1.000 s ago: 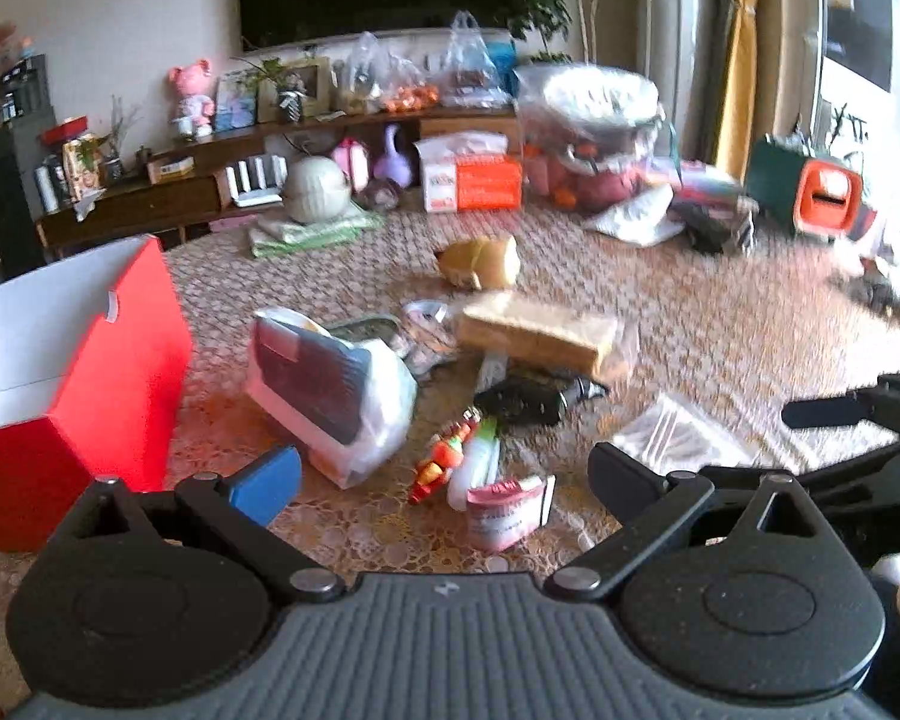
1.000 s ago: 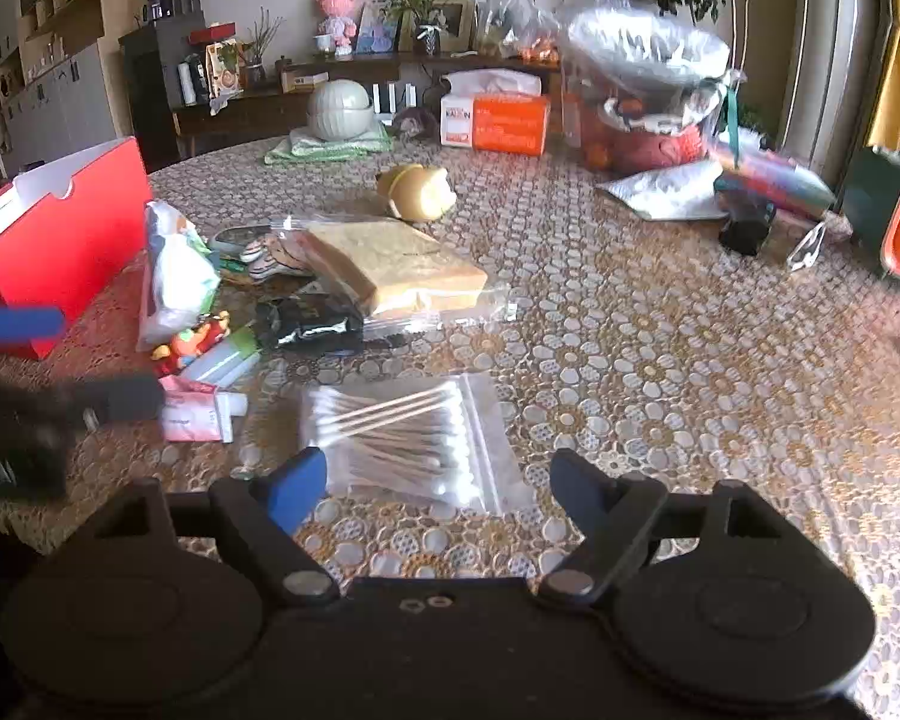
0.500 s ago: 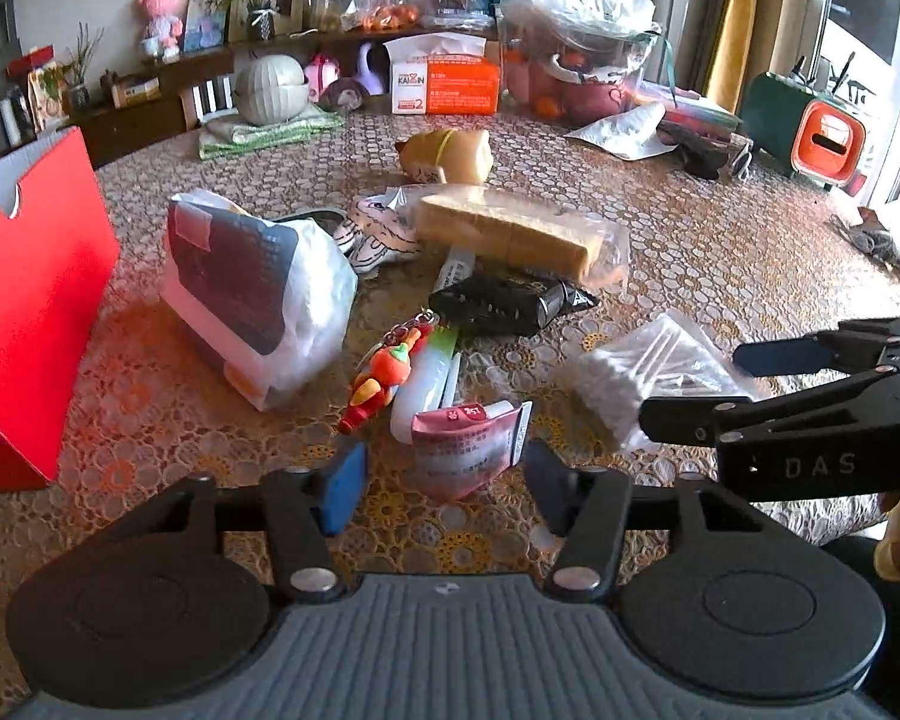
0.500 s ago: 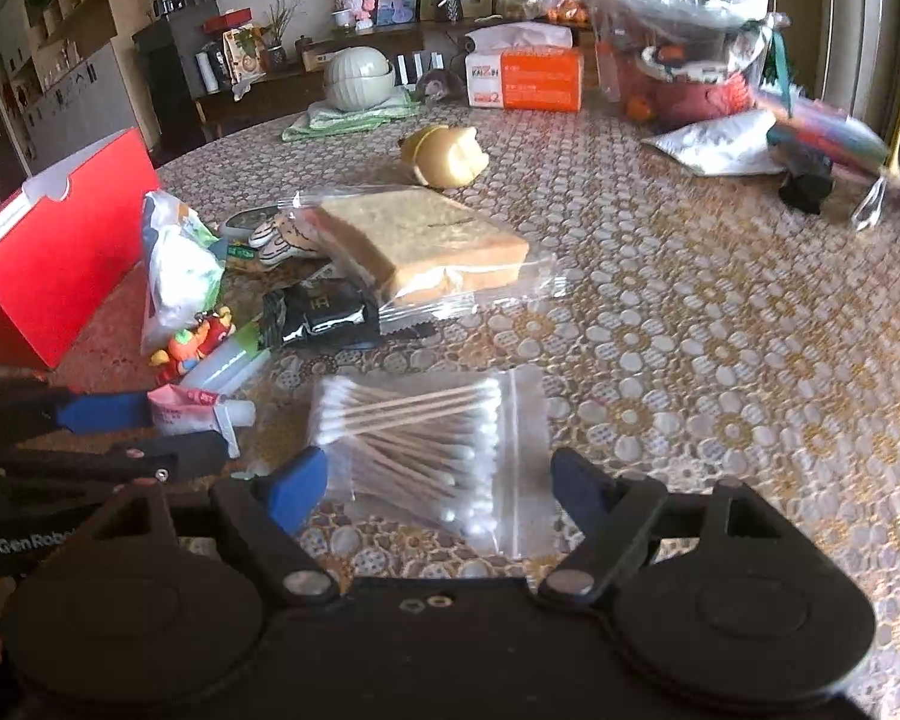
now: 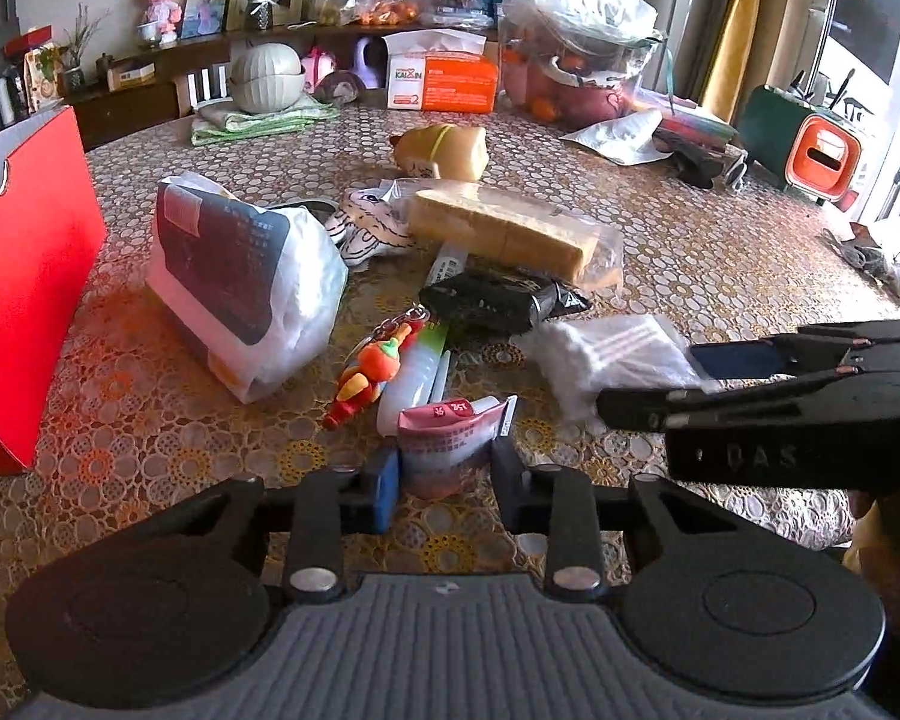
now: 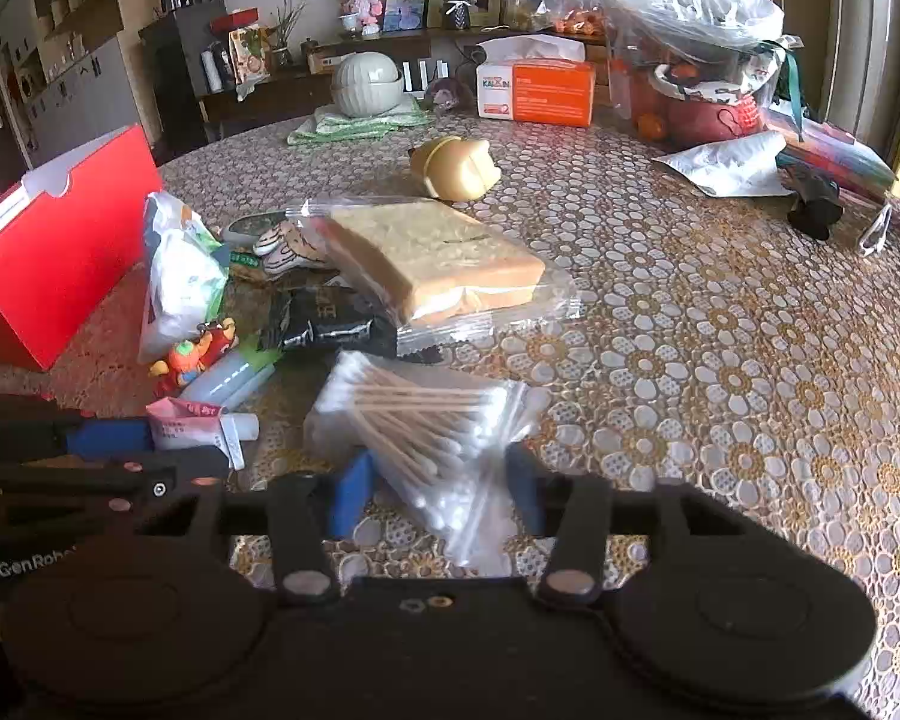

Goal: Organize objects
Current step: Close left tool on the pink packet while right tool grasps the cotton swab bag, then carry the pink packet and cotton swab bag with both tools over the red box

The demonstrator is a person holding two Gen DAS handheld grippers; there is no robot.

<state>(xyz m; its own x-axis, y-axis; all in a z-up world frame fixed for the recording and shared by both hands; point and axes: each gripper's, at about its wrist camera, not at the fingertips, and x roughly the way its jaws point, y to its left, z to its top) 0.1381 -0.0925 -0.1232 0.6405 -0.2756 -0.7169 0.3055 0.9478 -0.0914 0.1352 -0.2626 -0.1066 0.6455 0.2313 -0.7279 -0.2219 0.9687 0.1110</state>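
Low in the left wrist view, the left gripper (image 5: 444, 489) has just been closing, and its jaws now press on the sides of a pink tube (image 5: 447, 444) that lies on the patterned tablecloth (image 5: 720, 252). In the lower middle of the right wrist view, the right gripper (image 6: 435, 489) has likewise just been closing, narrow now on a clear zip bag of cotton swabs (image 6: 432, 432), the plastic bunched between its blue pads.

The two grippers sit side by side; each shows at the edge of the other's view.

Just above the pink tube in the left view lie a small orange toy keychain (image 5: 369, 375) and a pale green-capped tube (image 5: 417, 372), touching one another. Above them is a black foil packet (image 5: 492, 300), and beyond it a wrapped loaf of sliced bread (image 5: 504, 231). Left of centre stands a white plastic bag with a dark panel (image 5: 240, 282). A red open box (image 5: 24, 324) fills the left edge. Toward the top, an orange tissue box (image 5: 444, 81) stands near the table's far side.
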